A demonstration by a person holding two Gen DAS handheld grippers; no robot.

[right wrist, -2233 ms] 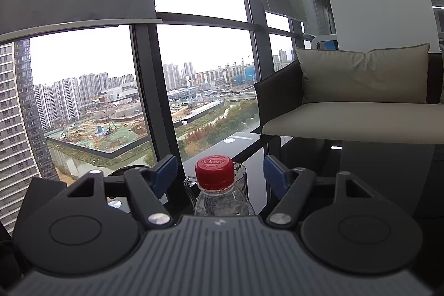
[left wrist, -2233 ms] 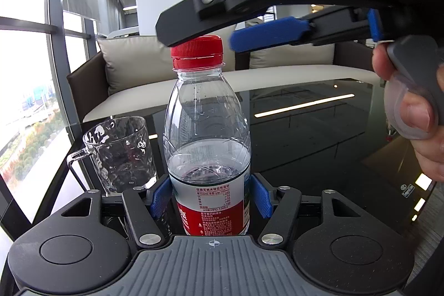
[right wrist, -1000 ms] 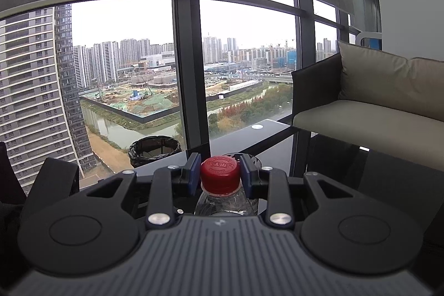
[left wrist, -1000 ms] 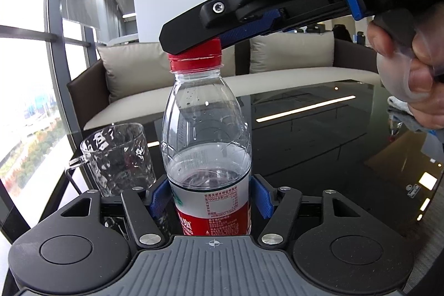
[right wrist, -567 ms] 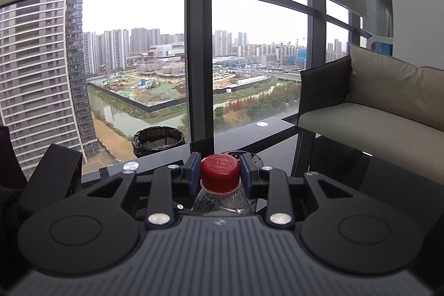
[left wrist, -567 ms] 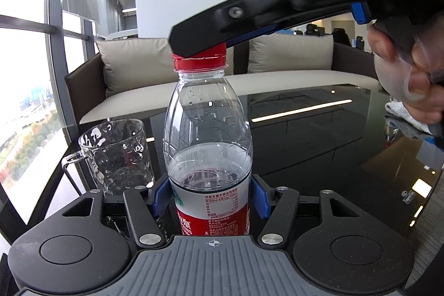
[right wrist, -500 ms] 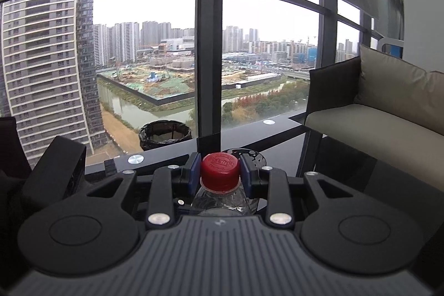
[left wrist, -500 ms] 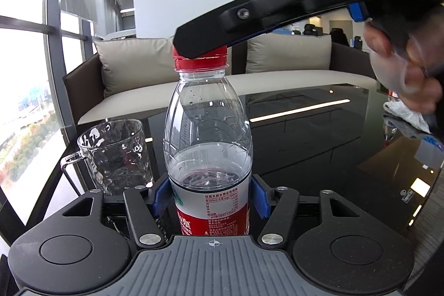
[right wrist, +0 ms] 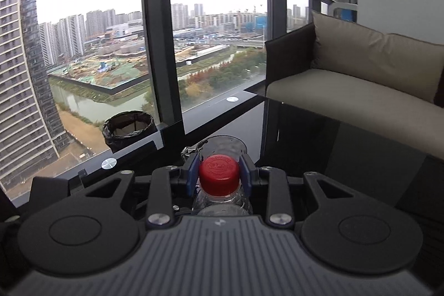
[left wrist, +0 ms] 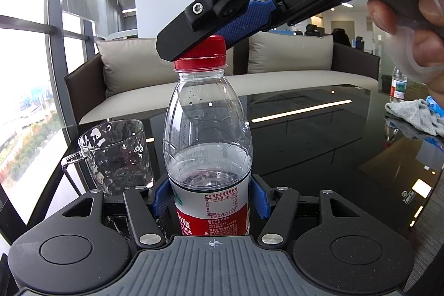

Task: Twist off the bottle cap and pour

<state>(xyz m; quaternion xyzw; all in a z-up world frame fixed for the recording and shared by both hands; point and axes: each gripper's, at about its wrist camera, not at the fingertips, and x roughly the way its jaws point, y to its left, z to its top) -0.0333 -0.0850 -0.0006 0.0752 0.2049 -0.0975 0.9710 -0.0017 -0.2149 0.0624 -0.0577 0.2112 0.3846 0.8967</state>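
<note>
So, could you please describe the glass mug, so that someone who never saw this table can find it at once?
Look at the dark glossy table in front of the beige sofa. Near its window-side edge stands a clear water bottle with a red cap, held by two grippers. The glass mug stands just beside that bottle, towards the window: it is empty, dimpled, open-topped, with a thin handle.

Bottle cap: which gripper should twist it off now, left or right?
Right. The right gripper already clamps the red cap, while the left gripper is shut on the bottle body, steadying it beside the glass mug.
</note>
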